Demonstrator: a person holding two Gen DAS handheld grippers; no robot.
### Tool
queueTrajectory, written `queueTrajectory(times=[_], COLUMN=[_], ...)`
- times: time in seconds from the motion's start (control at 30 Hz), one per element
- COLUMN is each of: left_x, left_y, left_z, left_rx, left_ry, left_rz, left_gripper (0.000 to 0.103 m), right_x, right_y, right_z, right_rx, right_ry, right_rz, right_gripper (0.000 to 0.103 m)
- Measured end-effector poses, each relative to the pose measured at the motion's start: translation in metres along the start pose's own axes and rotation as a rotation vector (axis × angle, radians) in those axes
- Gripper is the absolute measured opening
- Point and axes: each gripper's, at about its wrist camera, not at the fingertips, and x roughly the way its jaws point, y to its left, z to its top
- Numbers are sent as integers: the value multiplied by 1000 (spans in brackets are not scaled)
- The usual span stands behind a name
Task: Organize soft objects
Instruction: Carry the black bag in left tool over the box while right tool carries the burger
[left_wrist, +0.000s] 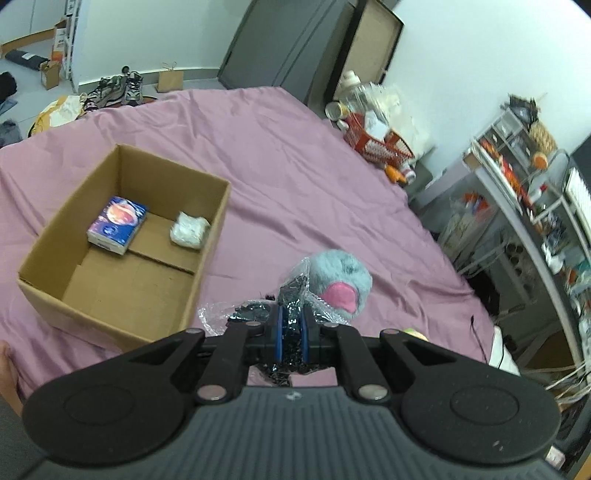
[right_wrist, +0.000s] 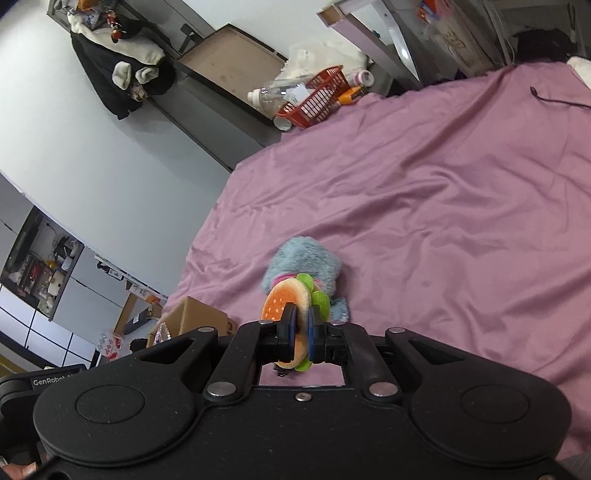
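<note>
Plush burger (right_wrist: 291, 301) clamped in right gripper (right_wrist: 300, 332) above the bedspread (right_wrist: 443, 221); left gripper (left_wrist: 290, 338) pinches a clear bag (left_wrist: 291, 295), contents possibly black shreds, beside the cardboard box (left_wrist: 207, 236).

Left gripper (left_wrist: 290, 338): closed tight on a crinkly clear bag of dark bits (left_wrist: 291, 314), blue pads (left_wrist: 279, 332) pressed against it from both sides, black linkage arms drawn inward, pointed forward and slightly down over the bed (left_wrist: 295, 155). Part of a hand (left_wrist: 8, 365) visible at the left edge of the left wrist view. Right gripper (right_wrist: 300, 334): clamped on a plush burger (right_wrist: 291, 302), fingers nearly together with the toy squeezed between the blue pads (right_wrist: 312, 332), view rolled sideways, held low above the bed.
</note>
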Motion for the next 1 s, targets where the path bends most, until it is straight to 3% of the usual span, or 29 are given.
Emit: queueTrajectory(times=[0.43,1.0], left_x=[-34,-42], left_y=[43,100], left_z=[38,63], left_rx=[-78,-166], left_ry=[-88,-111], left_rz=[-13,-11], left_gripper=[9,9], right_x=[-3,23], right_y=[57,128], right_z=[-1,-14], right_rx=[-45,-132], right_ry=[-33,-8], right_rz=[42,51], right_gripper=[6,6])
